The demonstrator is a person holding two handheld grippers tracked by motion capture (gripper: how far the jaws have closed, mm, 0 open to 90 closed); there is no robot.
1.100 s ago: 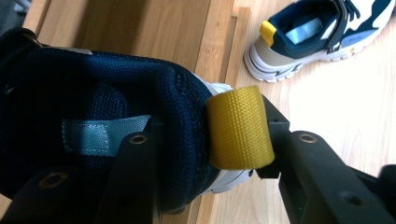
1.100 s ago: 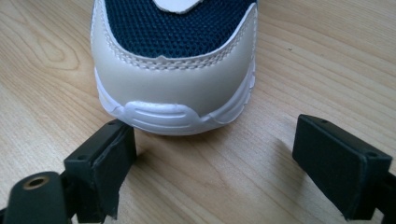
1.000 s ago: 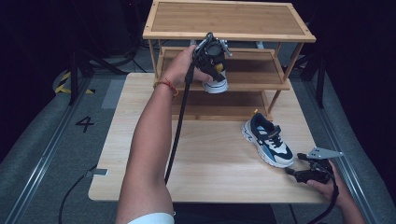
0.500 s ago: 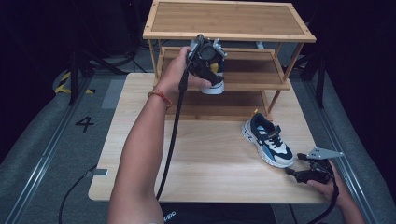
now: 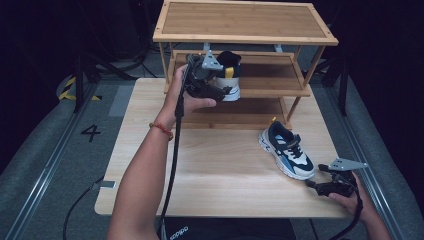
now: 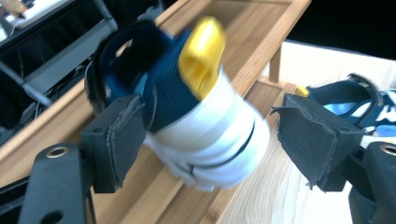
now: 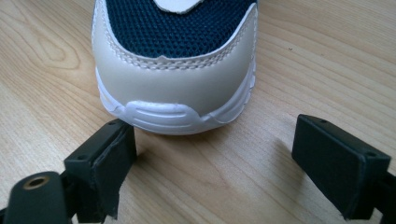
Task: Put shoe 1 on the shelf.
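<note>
Since the earlier pictures the left hand has drawn back a little toward the near-left edge of the rack, and its jaws have just been opening. A second ago they were clamped on the shoe at the middle shelf; now the shoe sits there on its own.

On the left of the scene, the left gripper (image 5: 220,90) hangs at the near edge of the wooden shoe rack (image 5: 245,37), held by the left hand (image 5: 182,95), with its black cable trailing down toward the near table edge. In the left gripper view its jaws stand wide apart on either side of the heel of the shelved shoe (image 6: 196,116), a navy and white sneaker with a yellow pull tab. The left pad lies close against the collar; whether it touches is blurred. The right pad is clear of the shoe, so nothing is gripped. The shelved shoe rests on the middle shelf, heel toward the near side.

Farther right, the second shoe (image 5: 287,150) of the same colours lies on the light wooden table (image 5: 150,165), near the rack's right leg, toe pointing near-right.

At the near-right corner the right gripper (image 5: 312,185) rests low on the table in the right hand (image 5: 355,200). Its jaws are spread wide and hold nothing. In the right gripper view the white toe cap of the second shoe (image 7: 175,74) sits just beyond the pads, almost touching the left one, well apart from the right.
</note>
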